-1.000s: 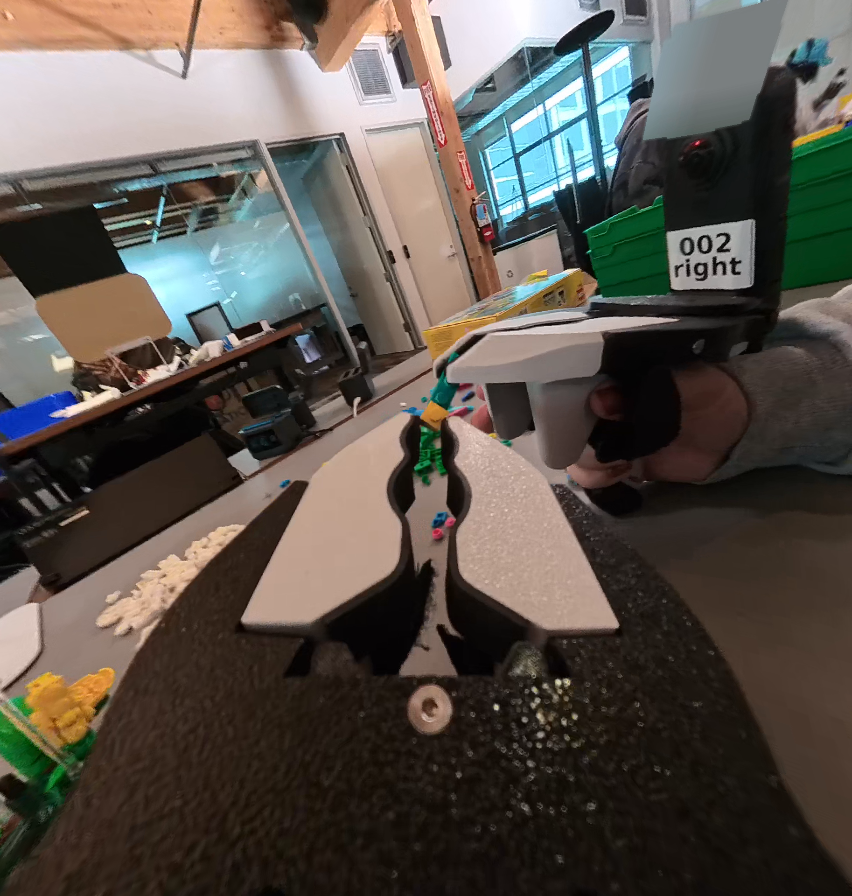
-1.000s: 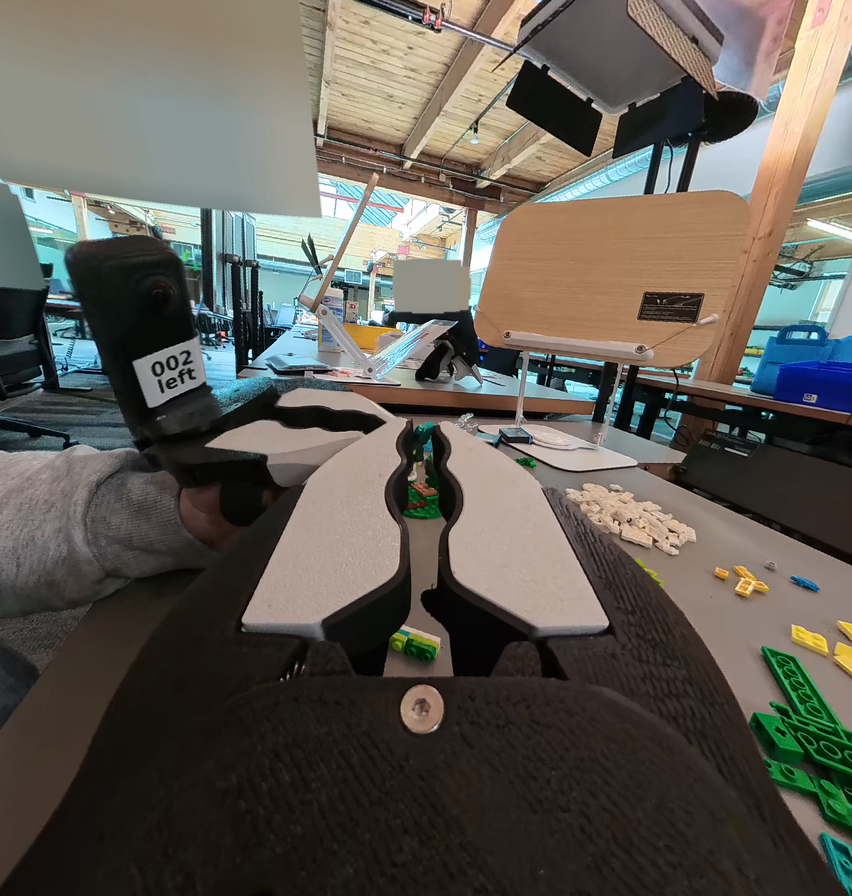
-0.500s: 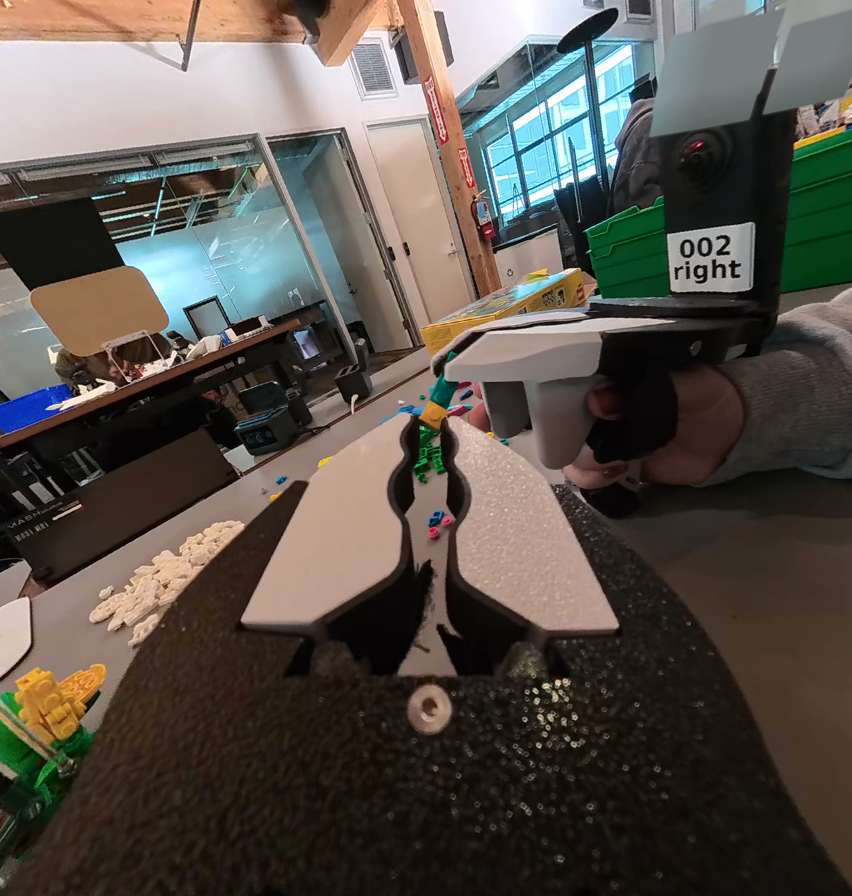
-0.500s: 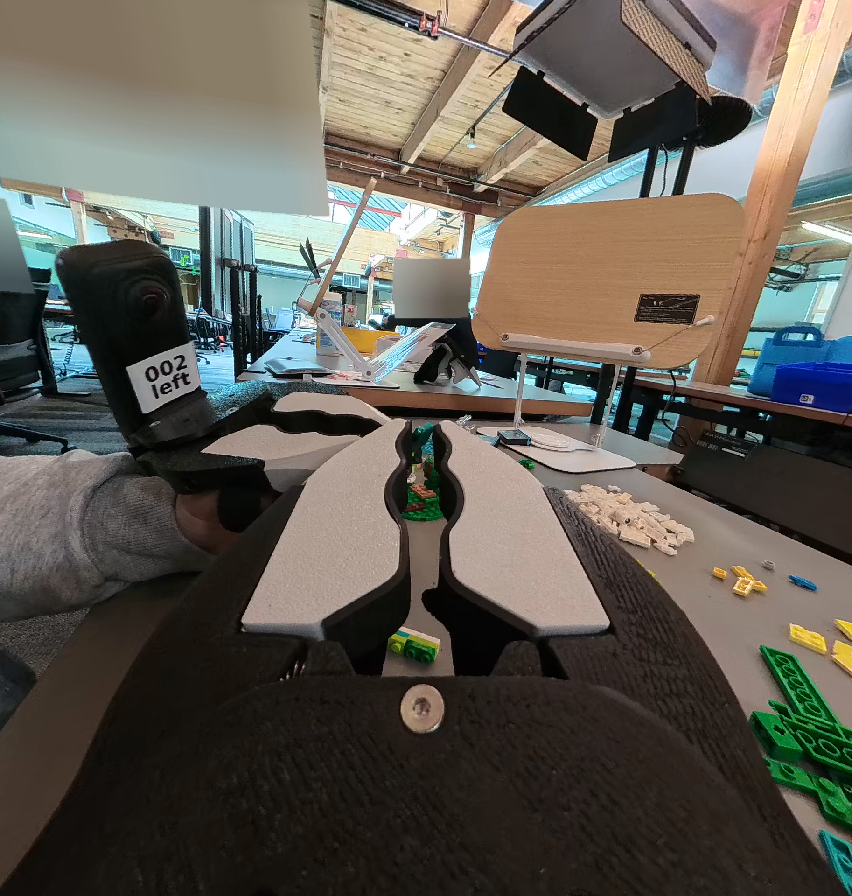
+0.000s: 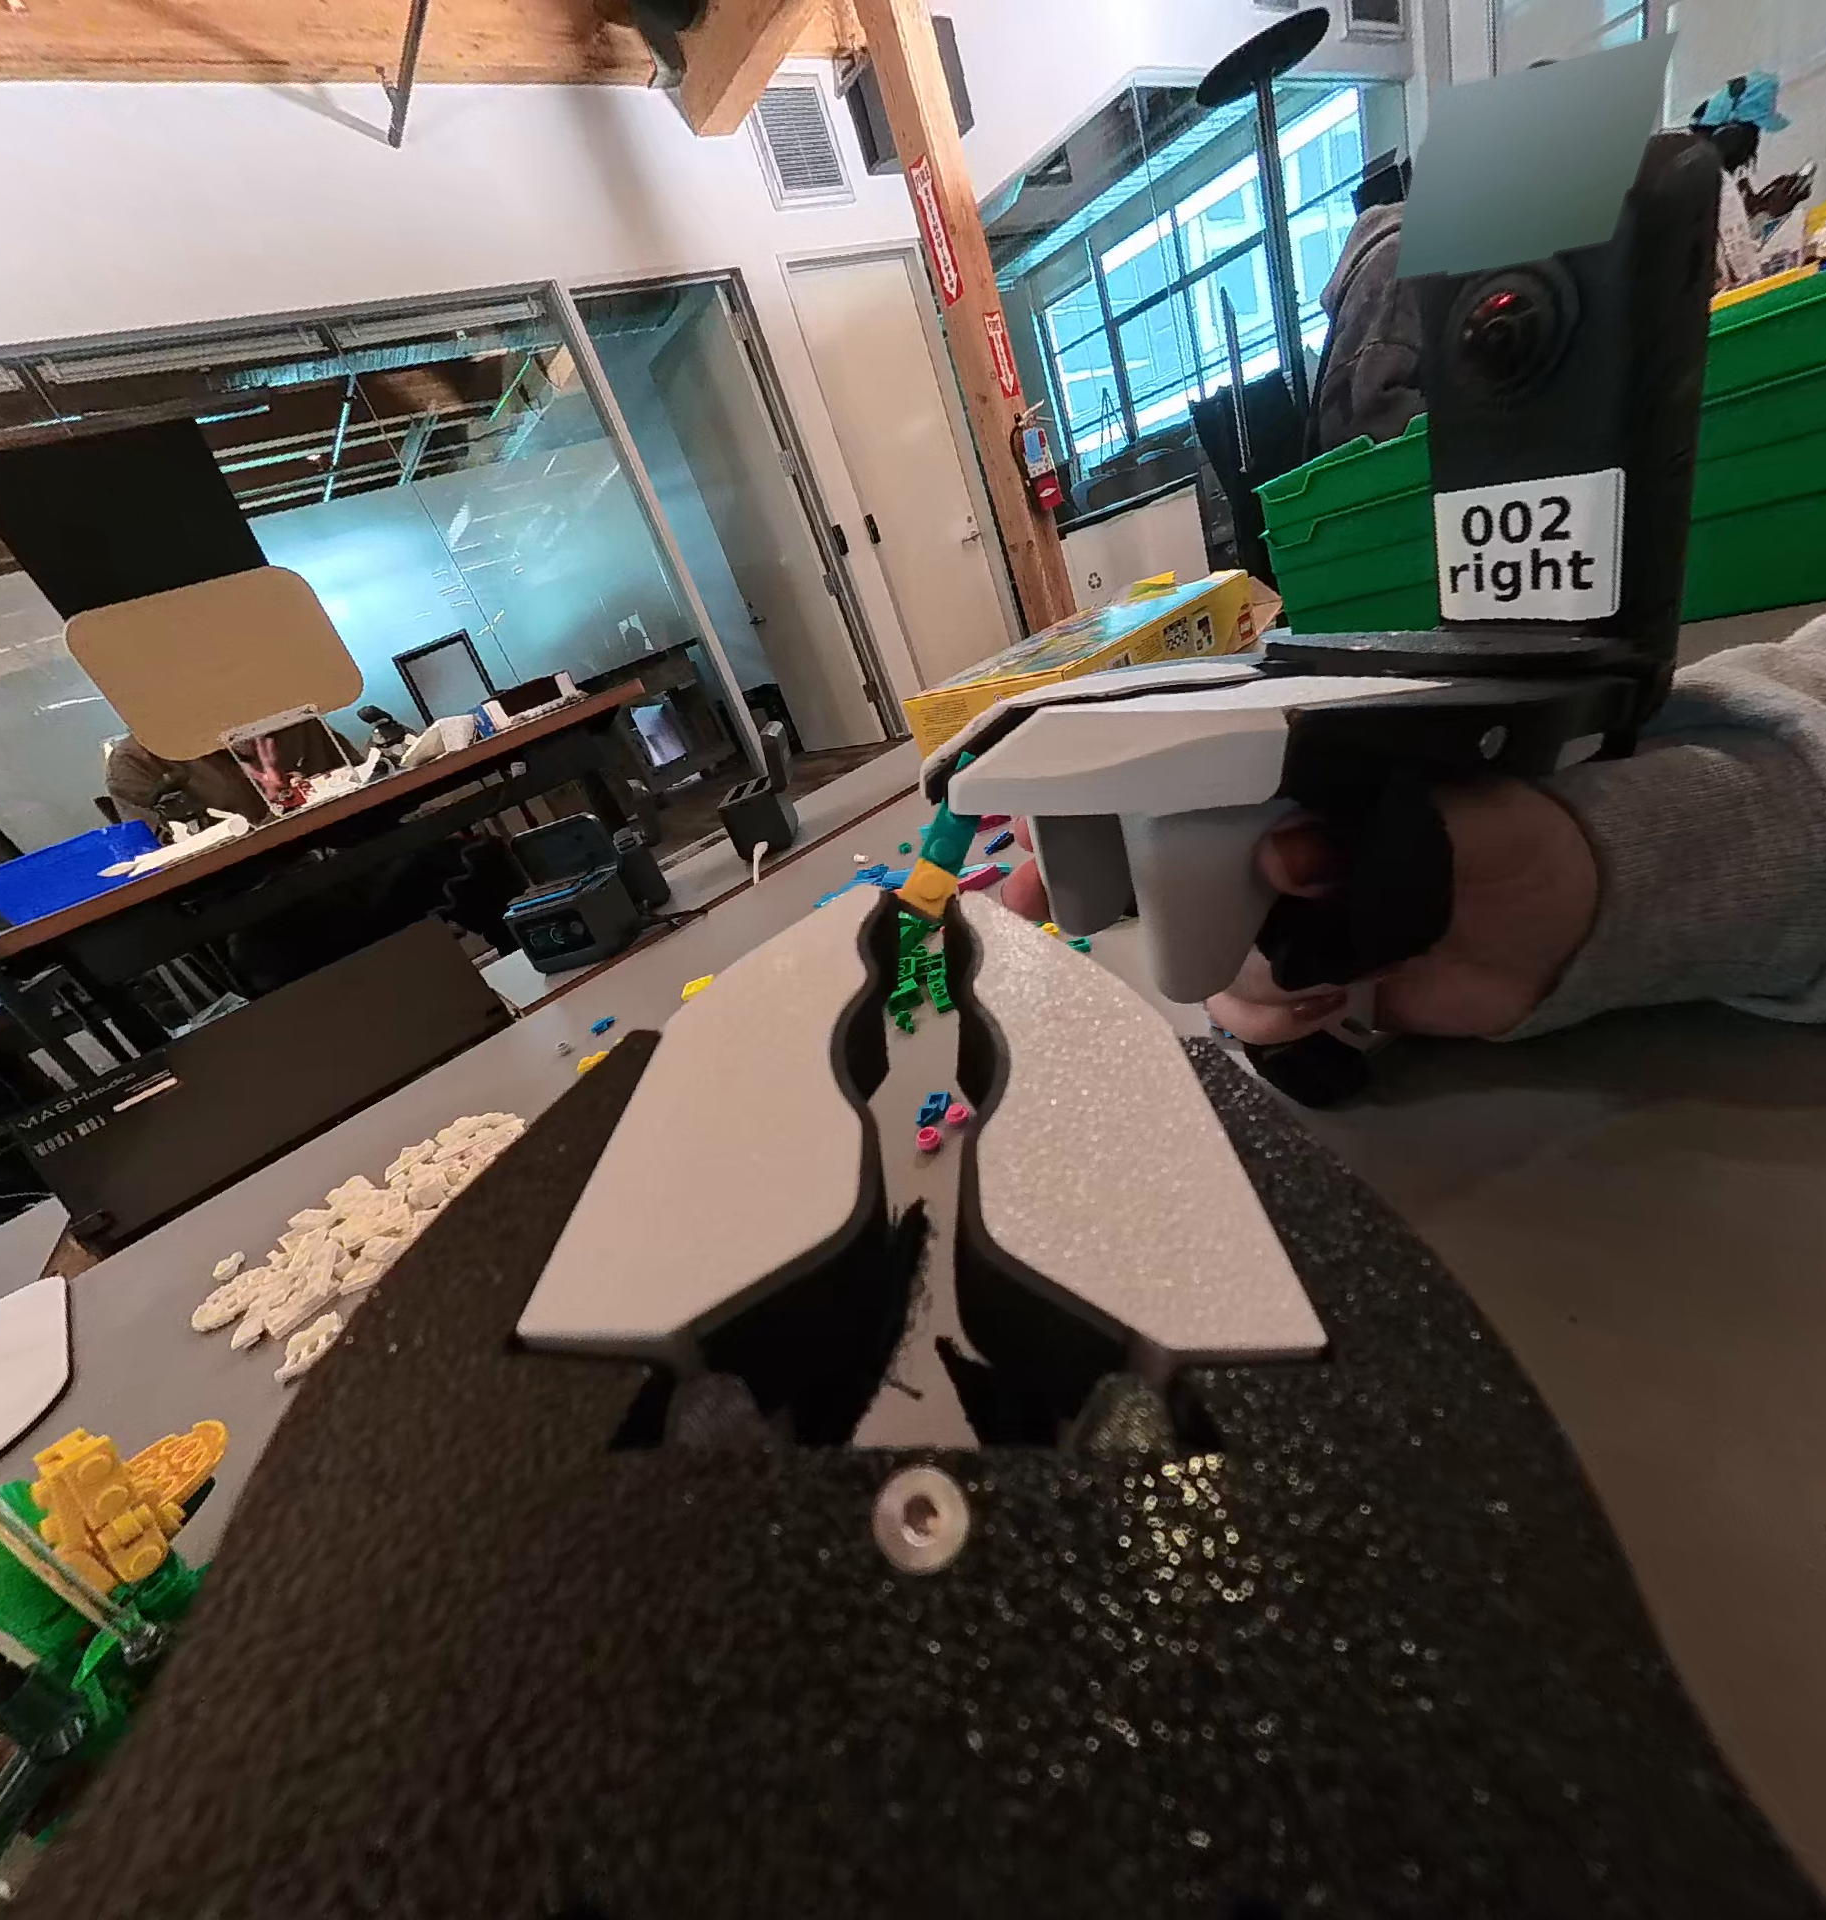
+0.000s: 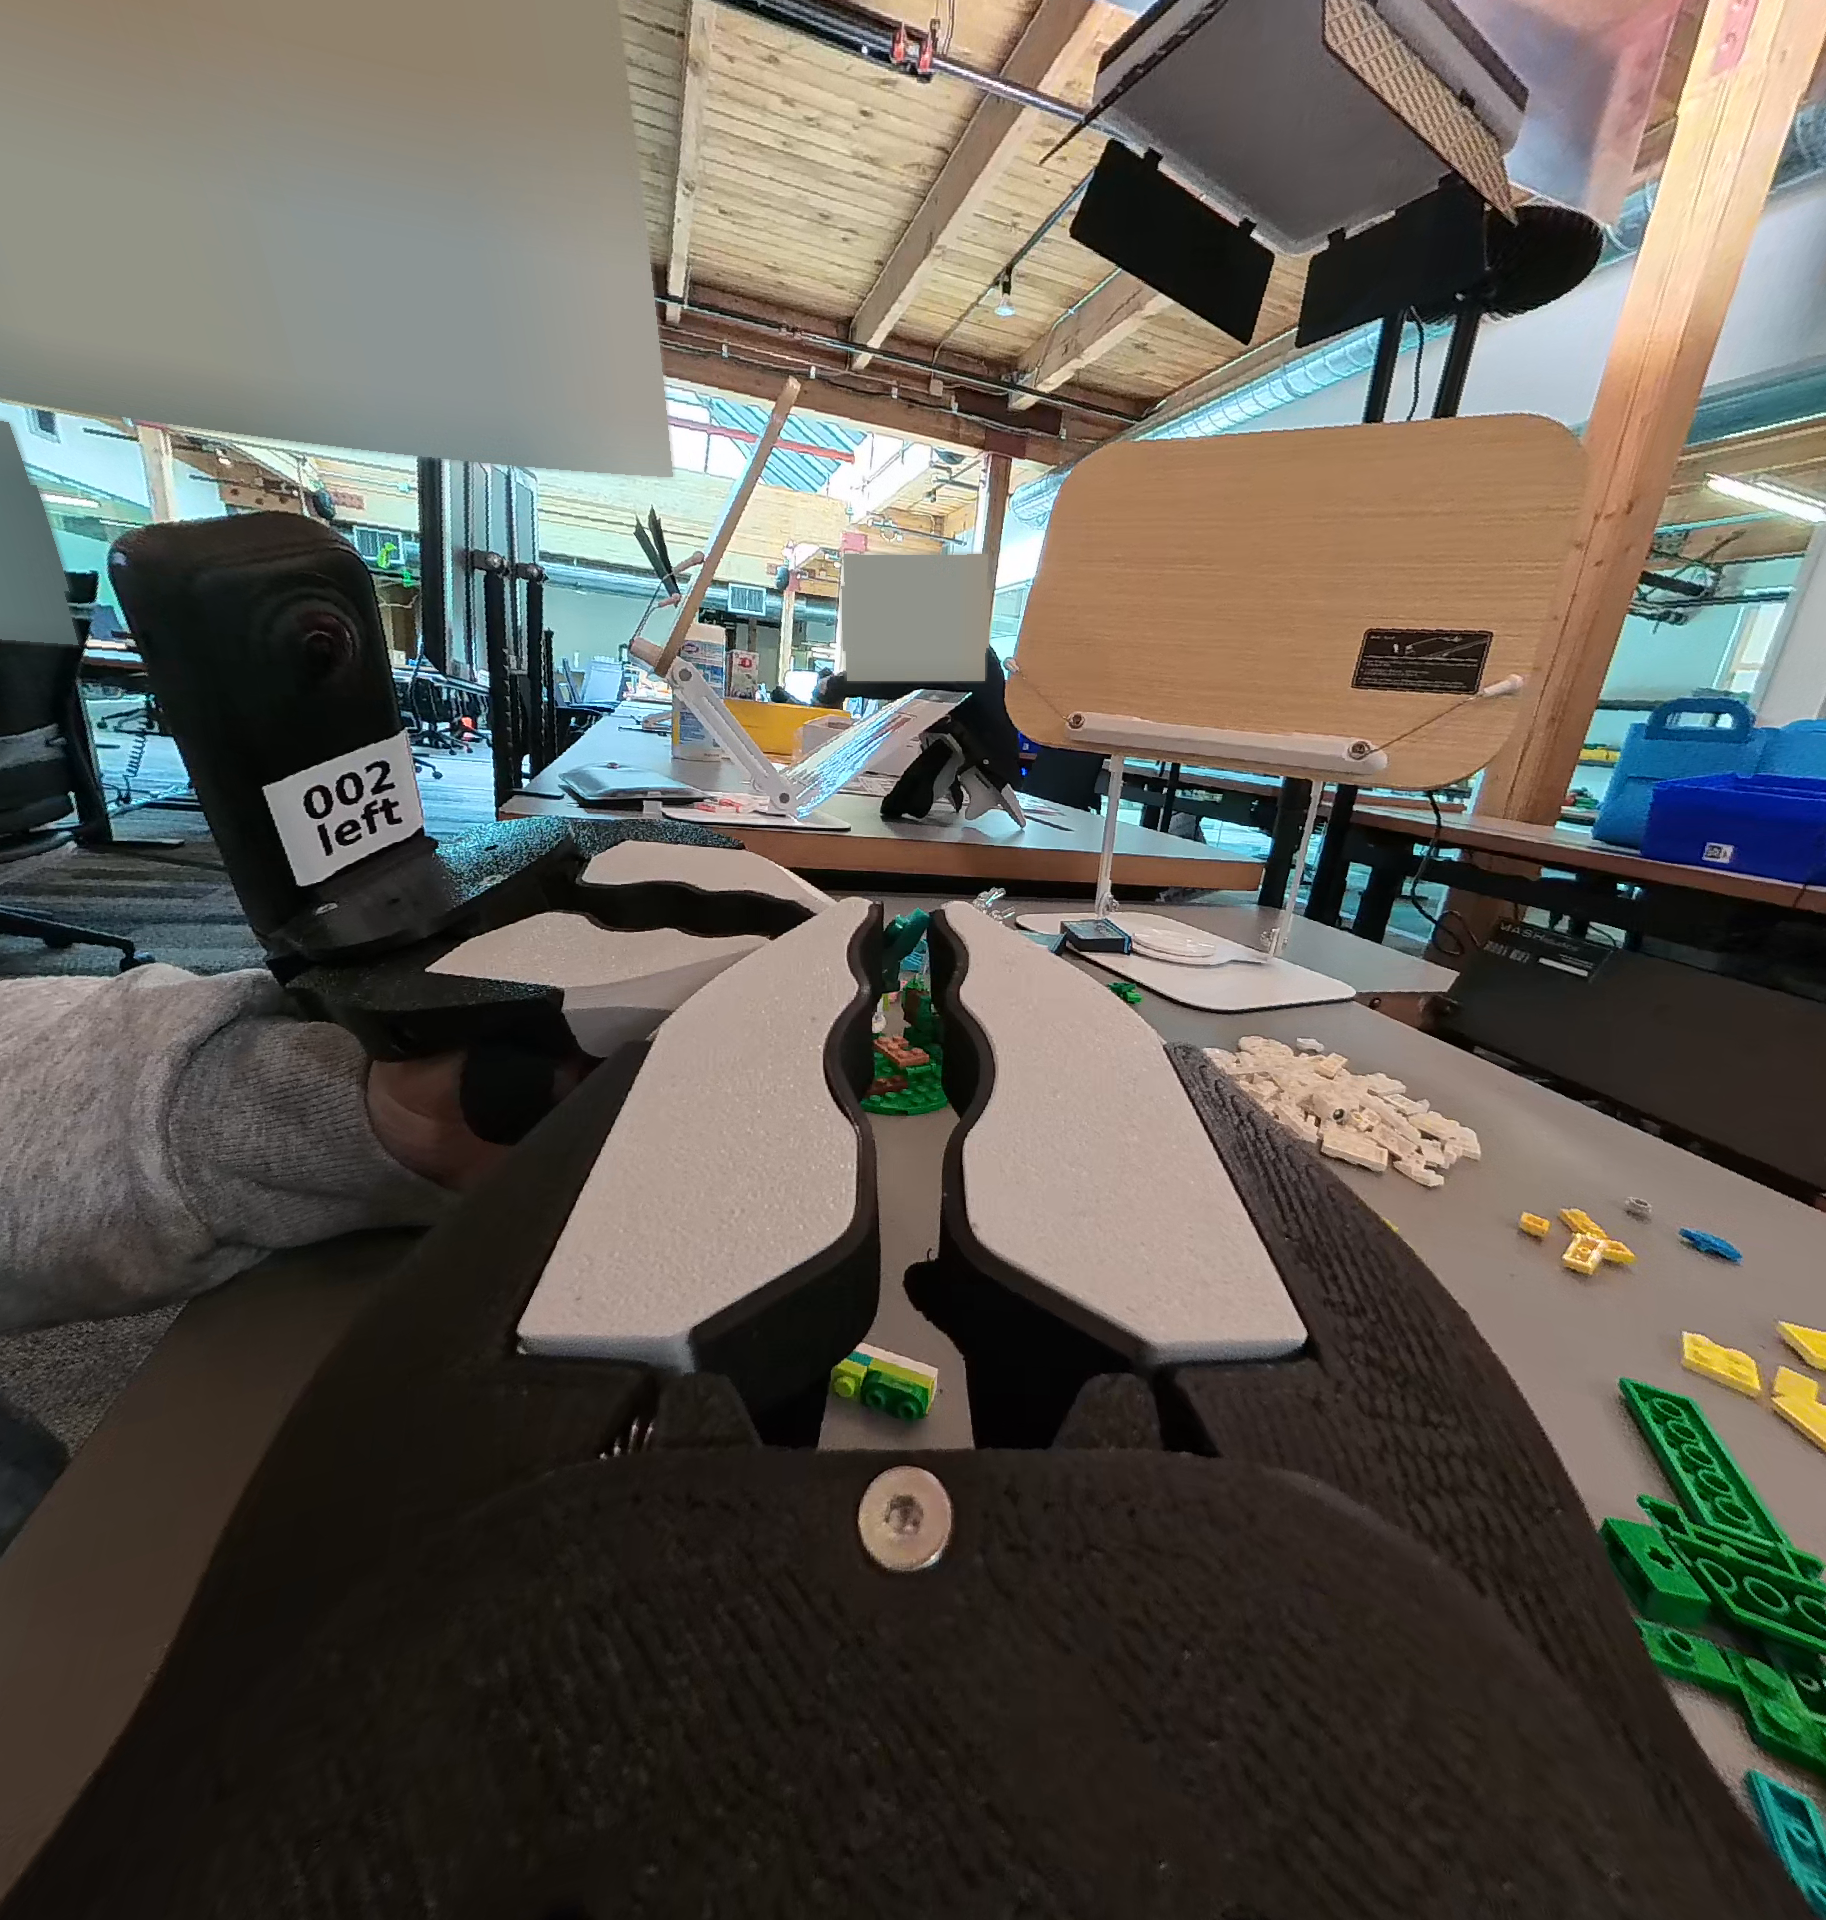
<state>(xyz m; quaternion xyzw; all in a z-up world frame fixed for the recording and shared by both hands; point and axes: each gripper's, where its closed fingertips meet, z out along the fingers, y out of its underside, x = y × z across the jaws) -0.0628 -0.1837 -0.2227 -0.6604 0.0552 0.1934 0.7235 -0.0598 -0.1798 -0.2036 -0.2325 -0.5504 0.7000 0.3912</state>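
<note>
Held piece: I see a short stick of two joined bricks, a yellow brick [image 5: 930, 891] below and a teal piece [image 5: 953, 826] above it, up off the worktop [image 5: 1511, 1195] between my two claws.
Left gripper [image 5: 914, 906]: its fingers are drawn nearly together and nip the yellow brick at their very tips.
Right gripper [image 6: 904, 920]: it comes in from the right, level with the worktop, and its tips pinch the teal piece; from its own camera I see the teal sitting in the narrow slot between the pads.
State of the join: the yellow and teal parts look seated against each other; I cannot tell how firmly.
Just below: a heap of loose green bricks [image 5: 914, 997] lies on the worktop under the tips, with a few pink and blue bits [image 5: 940, 1117] nearer me.
Ahead of the right claw: a small build on a green base [image 6: 904, 1081] stands mid-worktop, and a little green-and-white brick [image 6: 883, 1382] lies under the fingers.
Left part of the worktop: a pile of white bricks [image 5: 369, 1257] lies towards the far edge, and a yellow-and-green flower build [image 5: 109, 1496] sits in the near left corner.
Near the right claw's side: green plates [image 6: 1719, 1538] and yellow pieces [image 6: 1813, 1382] lie loose.
Far edge: a wooden book stand [image 6: 1293, 592], a yellow box [image 5: 1085, 644] and green crates [image 5: 1771, 436].
</note>
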